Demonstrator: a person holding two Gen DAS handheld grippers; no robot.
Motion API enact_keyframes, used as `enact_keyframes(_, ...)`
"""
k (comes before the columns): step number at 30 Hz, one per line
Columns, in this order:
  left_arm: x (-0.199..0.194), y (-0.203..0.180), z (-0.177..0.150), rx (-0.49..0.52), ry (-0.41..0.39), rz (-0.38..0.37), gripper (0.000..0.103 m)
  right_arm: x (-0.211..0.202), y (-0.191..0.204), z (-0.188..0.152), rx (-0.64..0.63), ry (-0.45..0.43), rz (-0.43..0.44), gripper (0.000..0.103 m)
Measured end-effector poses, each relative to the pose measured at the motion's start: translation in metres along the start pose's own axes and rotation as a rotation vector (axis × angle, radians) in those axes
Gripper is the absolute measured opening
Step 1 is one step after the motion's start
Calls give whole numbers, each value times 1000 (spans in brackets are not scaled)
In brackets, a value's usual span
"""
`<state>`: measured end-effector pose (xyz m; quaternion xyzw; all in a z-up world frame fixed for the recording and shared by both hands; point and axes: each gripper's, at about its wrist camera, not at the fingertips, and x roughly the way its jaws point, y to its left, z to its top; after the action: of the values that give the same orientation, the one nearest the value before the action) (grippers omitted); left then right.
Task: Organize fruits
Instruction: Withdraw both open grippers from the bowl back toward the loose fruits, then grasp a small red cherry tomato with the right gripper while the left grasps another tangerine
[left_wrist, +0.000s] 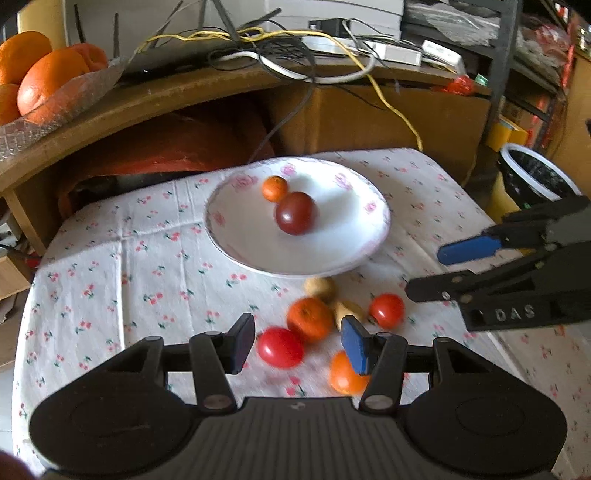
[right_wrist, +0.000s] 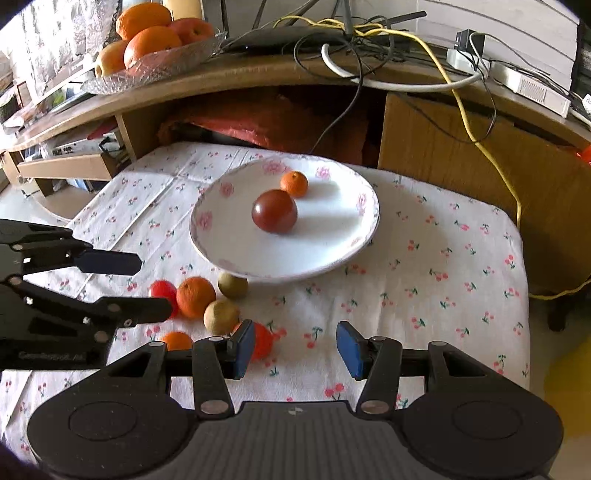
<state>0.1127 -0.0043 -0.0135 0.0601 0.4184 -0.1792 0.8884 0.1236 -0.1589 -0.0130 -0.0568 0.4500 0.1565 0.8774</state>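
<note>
Both grippers hang open and empty: my left gripper (left_wrist: 297, 345) over the loose fruit cluster (left_wrist: 317, 325) just beside the plate (left_wrist: 236, 243) on the desk, my right gripper (right_wrist: 295, 349) nearby. Closing carelessly could bump a neighbouring round fruit and set it rolling toward the desk edge.

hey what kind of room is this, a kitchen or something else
Probably a lived-in home room, not clearly a kitchen: a floral tablecloth under a plate of fruit, and a wooden desk behind, cluttered with cables and a bowl of oranges.
</note>
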Motion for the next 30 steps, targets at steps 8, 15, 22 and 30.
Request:
enact_keyframes(8, 1, -12, -11, 44, 28, -28, 59, 0, -1, -6, -14, 30, 3, 46)
enact_keyframes(15, 5, -23, -17, 74, 54, -55, 59, 4, -1, -9, -20, 53, 7, 46)
enact_keyframes(22, 12, -30, -22, 88, 78, -65, 59, 6, 2, -9, -29, 59, 14, 47)
enact_keyframes(30, 23, -37, -26, 103, 93, -63, 59, 9, 4, -7, -36, 58, 14, 50)
